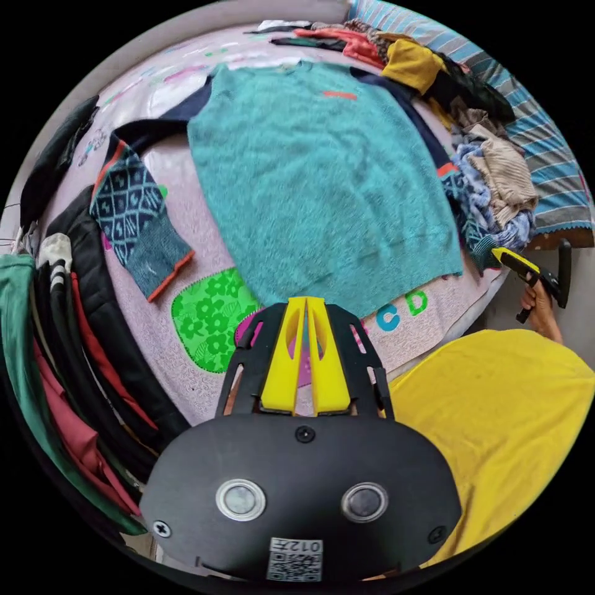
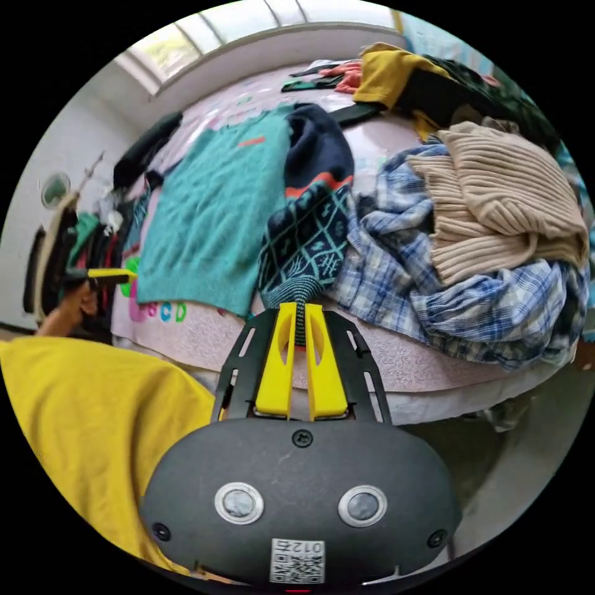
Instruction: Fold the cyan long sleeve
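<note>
The right tongs (image 2: 301,322) are closed on the cuff of the right sleeve (image 2: 307,238), the knit pinched between both jaws. The left tongs (image 1: 305,316) are closed with nothing between them, held just off the hem of the cyan long sleeve (image 1: 322,186). The sweater is spread flat on the bed (image 1: 186,365), front up, its other sleeve (image 1: 139,223) lying out to the side. The sleeve fold appears to be in hand; next, the held cuff is probably to be carried across the body. Open room is tight: a clothes pile (image 2: 489,235) crowds that edge.
</note>
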A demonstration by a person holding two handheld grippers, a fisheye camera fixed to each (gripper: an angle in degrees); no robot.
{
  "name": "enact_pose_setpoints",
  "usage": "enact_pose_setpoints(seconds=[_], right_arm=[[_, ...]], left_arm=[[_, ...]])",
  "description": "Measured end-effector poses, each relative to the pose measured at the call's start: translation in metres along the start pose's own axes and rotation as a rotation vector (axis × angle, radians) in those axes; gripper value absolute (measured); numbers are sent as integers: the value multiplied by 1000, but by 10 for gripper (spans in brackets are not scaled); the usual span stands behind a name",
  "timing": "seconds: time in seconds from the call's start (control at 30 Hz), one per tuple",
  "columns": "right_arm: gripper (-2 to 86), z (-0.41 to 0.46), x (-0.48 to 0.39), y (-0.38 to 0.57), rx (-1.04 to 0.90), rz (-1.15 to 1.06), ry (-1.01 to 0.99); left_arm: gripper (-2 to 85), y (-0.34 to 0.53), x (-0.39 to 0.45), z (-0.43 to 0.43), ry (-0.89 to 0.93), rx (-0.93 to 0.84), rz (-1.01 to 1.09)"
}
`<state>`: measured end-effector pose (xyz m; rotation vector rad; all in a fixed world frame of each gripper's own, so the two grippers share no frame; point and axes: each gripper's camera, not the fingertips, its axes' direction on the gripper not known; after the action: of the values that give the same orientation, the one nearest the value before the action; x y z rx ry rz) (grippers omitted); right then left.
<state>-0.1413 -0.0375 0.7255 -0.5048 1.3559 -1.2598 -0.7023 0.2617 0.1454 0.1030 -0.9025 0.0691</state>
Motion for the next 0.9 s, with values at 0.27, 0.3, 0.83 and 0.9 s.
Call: enact_pose_setpoints(seconds=[0.27, 0.3, 0.83, 0.9], right_arm=[[20, -197, 75, -65, 311, 46, -223], [20, -214, 80, -77, 311, 43, -275], [24, -280, 101, -146, 229, 81, -699], [23, -285, 110, -150, 222, 82, -727]], left_arm=[[42, -39, 103, -119, -29, 280, 274], [59, -46, 128, -135, -48, 319, 341], [108, -68, 394, -144, -894, 722, 844], [83, -76, 397, -139, -930, 734, 834]])
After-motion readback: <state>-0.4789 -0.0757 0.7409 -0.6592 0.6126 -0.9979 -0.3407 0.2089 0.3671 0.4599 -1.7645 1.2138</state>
